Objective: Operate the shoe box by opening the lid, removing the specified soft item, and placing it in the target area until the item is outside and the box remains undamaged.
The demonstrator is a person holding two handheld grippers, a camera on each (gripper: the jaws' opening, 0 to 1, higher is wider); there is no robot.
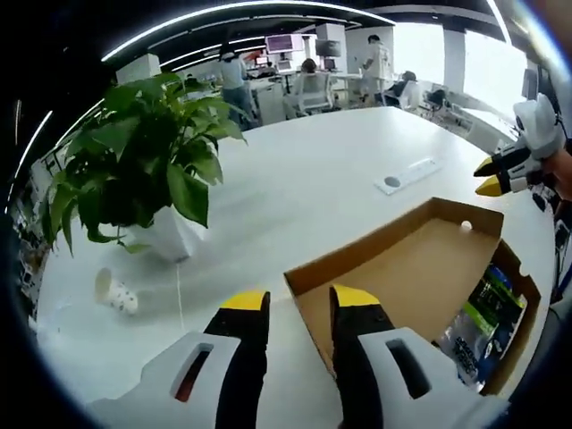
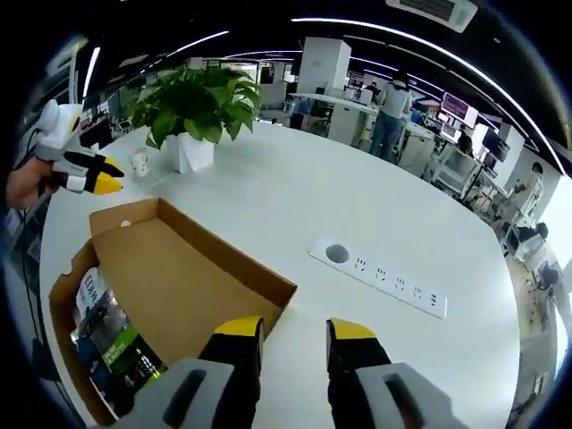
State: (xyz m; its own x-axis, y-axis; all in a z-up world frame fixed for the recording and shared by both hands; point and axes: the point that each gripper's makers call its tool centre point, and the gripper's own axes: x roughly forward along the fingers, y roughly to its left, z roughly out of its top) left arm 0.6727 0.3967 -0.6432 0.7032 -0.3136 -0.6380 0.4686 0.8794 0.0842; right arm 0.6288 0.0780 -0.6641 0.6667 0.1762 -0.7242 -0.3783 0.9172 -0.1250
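Left gripper (image 1: 299, 304) is holding its 2 yellow-tipped jaws parted, nothing between them; it is also showing in the right gripper view (image 2: 105, 175), held by a hand (image 2: 22, 183). Right gripper (image 2: 295, 334) is likewise holding its 2 jaws apart and empty, also visible at (image 1: 488, 177).

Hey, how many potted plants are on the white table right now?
1. The potted plant stands in a white pot on the white table, beyond the open cardboard box. Others may be outside the views.
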